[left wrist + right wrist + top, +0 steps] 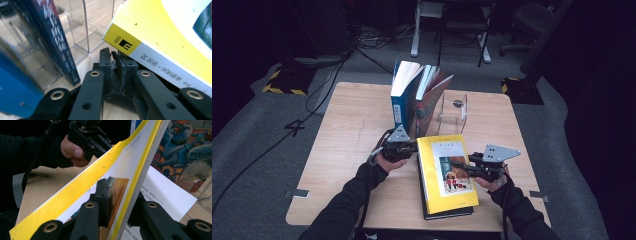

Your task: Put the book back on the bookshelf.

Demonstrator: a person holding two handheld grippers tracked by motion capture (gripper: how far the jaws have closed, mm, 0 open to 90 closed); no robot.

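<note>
A: The right claw (117, 192) is clamped on the yellow paperback book's (446, 172) front cover, lifting it; the left claw (114, 63) sits closed at its spine corner, gripping nothing I can see.

B: Step?

A: Raising the book off the black book (447, 212) beneath. Next, probably: stand it into the clear acrylic bookstand (453, 112) beyond.

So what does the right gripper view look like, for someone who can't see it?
The right claw is pinching the front cover of a yellow book and holding it lifted, with a white page showing underneath. Farther off, a hand in a dark sleeve holds the left claw at the book's far edge, above the wooden table.
</note>
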